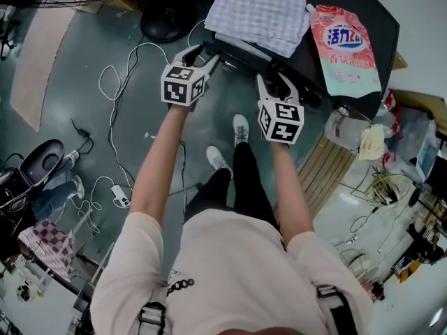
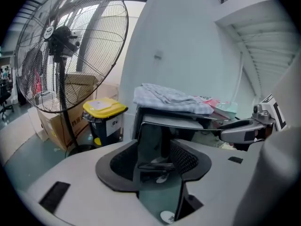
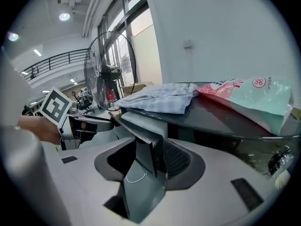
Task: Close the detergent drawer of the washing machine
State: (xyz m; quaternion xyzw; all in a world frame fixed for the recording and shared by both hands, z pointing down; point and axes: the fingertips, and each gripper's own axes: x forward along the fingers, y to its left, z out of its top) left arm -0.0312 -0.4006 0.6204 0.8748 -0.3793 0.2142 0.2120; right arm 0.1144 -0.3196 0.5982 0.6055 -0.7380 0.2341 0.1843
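The washing machine [image 1: 380,16] has a black top at the upper right of the head view. Its detergent drawer [image 1: 241,53] sticks out from the front, towards me. My left gripper [image 1: 207,54] hovers at the drawer's left end, jaws open, with the drawer front [image 2: 171,121] just ahead of it [image 2: 157,157]. My right gripper [image 1: 274,82] is at the drawer's right side. In the right gripper view a corner of the drawer [image 3: 143,128] stands in the gap of its open jaws [image 3: 146,161], and the pads do not press on it.
A checked cloth [image 1: 258,12] and a pink-and-green detergent bag [image 1: 346,47] lie on the machine's top. A big floor fan [image 2: 61,51] and a yellow-lidded bin [image 2: 104,119] stand to the left. White cables [image 1: 119,82] trail over the floor. My feet [image 1: 239,128] are just below the drawer.
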